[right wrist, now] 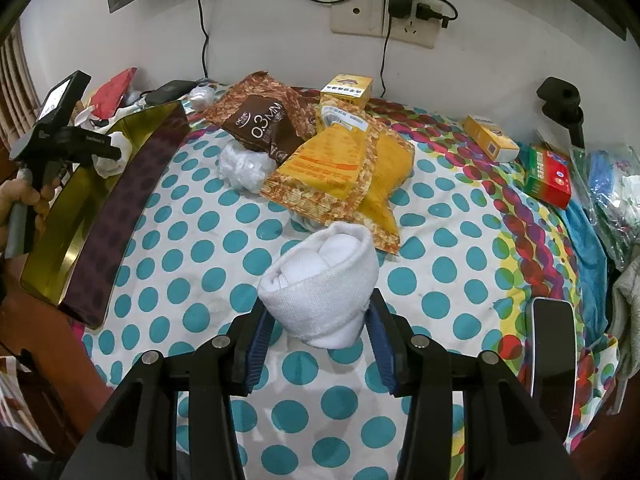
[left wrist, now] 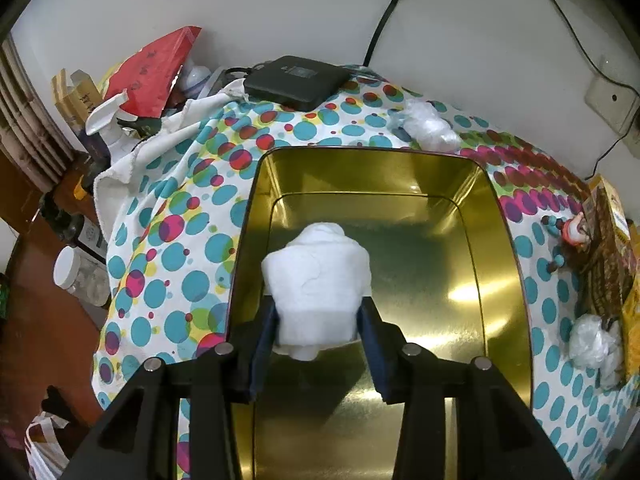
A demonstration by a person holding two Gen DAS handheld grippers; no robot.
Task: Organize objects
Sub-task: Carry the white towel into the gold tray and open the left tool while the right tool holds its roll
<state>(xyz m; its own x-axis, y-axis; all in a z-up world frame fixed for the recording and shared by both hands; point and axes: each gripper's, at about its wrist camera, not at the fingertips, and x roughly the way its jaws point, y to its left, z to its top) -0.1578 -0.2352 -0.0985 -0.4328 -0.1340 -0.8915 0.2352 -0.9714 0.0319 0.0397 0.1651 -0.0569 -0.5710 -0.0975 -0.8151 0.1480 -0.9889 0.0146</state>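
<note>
Over the gold tin [left wrist: 500, 240] on the polka-dot bed sheet [left wrist: 168, 240], the left tongs [left wrist: 318, 340] flank a rolled white sock bundle [left wrist: 316, 280]; whether their pads press it I cannot tell. It could unroll or tip out near the tin's rim. The right tongs [right wrist: 316, 336] clamp another sock roll [right wrist: 320, 280] above the sheet and may slip.
</note>
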